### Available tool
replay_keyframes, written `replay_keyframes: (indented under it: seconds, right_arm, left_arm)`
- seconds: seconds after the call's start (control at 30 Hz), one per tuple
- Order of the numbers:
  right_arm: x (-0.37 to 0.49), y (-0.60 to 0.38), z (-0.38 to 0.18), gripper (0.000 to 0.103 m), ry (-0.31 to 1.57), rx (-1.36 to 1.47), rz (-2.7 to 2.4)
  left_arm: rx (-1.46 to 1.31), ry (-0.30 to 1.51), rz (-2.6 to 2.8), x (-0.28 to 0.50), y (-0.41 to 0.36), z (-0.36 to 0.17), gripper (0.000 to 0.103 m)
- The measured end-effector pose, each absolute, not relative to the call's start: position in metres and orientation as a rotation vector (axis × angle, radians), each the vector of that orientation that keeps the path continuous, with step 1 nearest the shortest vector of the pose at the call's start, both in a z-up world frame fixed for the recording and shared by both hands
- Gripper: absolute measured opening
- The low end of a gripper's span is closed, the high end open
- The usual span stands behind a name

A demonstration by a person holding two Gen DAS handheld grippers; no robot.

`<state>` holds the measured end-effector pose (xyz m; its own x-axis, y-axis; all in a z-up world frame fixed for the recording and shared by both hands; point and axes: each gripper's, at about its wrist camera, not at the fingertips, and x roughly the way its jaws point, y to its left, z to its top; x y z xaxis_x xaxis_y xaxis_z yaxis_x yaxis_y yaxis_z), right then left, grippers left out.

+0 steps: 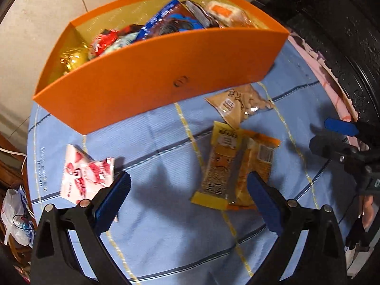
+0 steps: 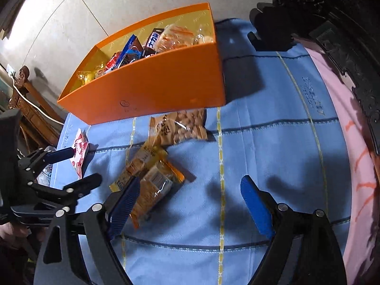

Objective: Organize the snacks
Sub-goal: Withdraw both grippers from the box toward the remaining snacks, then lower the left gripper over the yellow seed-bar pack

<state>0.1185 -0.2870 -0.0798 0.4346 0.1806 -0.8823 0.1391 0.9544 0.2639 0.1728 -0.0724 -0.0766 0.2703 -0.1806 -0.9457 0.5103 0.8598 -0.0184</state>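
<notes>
An orange box [image 1: 166,71] [image 2: 154,87] at the back of the blue cloth holds several wrapped snacks. In front of it lie a peanut packet [image 1: 239,104] [image 2: 182,125], a yellow bar packet [image 1: 220,163] [image 2: 142,159] overlapping an orange packet [image 1: 260,163] [image 2: 163,180], and a pink-and-white packet [image 1: 85,178] [image 2: 79,152] further left. My left gripper [image 1: 190,187] [image 2: 76,166] hangs open above the cloth, with the pink packet by its left finger and the yellow bar by its right one. My right gripper [image 2: 190,190] [image 1: 330,133] is open and empty, its left finger over the orange packet.
The blue cloth [image 2: 261,154] covers a round table with a pink layer [image 2: 344,130] showing at its right edge. Dark carved furniture [image 2: 344,35] stands to the right. A wooden cabinet [image 2: 30,109], a white cable and a plastic bag [image 1: 14,220] lie off the table's left side.
</notes>
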Motion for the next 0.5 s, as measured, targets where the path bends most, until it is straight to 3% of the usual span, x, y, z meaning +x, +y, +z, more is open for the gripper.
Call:
replay_keyframes:
  seconds: [0.5]
  right_arm:
    - [0.124,-0.285,-0.101,0.089,1.185,0.329,0.07]
  left_arm:
    - [0.342,1.23,-0.477,0.186,-0.089,-0.105,0.096]
